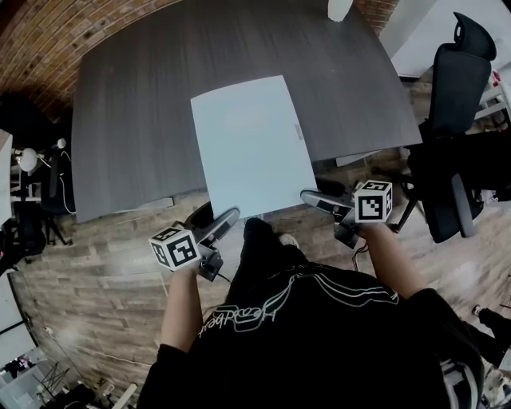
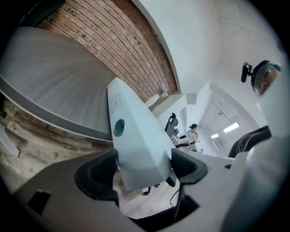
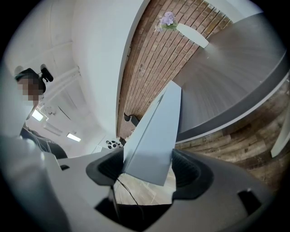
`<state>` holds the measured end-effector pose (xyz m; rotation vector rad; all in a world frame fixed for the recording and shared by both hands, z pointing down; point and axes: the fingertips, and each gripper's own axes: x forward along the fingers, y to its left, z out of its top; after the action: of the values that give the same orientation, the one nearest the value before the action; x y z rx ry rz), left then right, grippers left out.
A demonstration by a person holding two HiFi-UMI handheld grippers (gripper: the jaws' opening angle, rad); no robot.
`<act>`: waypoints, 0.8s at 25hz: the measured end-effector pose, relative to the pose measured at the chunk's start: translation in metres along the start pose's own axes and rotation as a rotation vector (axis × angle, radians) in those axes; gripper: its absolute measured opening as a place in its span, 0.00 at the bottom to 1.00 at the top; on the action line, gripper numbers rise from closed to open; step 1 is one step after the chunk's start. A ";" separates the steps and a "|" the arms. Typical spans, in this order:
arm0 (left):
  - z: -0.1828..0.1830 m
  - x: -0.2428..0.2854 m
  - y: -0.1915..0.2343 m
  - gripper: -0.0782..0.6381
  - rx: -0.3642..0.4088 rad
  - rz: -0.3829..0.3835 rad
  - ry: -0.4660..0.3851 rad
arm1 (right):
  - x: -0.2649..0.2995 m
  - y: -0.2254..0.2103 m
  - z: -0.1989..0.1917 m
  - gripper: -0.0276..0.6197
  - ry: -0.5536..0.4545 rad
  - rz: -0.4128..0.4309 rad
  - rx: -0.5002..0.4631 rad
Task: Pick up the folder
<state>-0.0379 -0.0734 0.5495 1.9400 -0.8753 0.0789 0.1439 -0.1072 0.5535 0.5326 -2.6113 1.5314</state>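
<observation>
At the top edge of the head view a white object (image 1: 338, 8) is cut off, and what it is cannot be told. The folder (image 1: 254, 144) hides the middle of the table (image 1: 120, 120) and a stretch of its front edge. In the left gripper view, the folder's small label (image 2: 116, 102) is too blurred to read, and a far figure (image 2: 192, 132) right of centre is too small to make out.

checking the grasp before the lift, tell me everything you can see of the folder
The folder is a plain pale blue-grey rectangle, thin, plastic-looking, closed, with a small tab on its right edge and a round spot near one corner. It sits over the dark table, near edge past the table's edge. The left gripper and right gripper are shut on its two near corners. Whether it touches the table is unclear.
</observation>
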 end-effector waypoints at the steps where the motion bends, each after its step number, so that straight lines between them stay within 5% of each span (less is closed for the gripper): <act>1: 0.000 -0.002 -0.002 0.62 0.003 0.000 -0.003 | 0.000 0.002 0.001 0.49 0.001 0.001 -0.006; 20: 0.054 -0.057 -0.117 0.62 0.231 -0.005 -0.197 | -0.044 0.114 0.055 0.49 -0.074 0.090 -0.257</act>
<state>-0.0257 -0.0535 0.4107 2.1931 -1.0278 -0.0158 0.1540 -0.0920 0.4203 0.4618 -2.8655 1.1903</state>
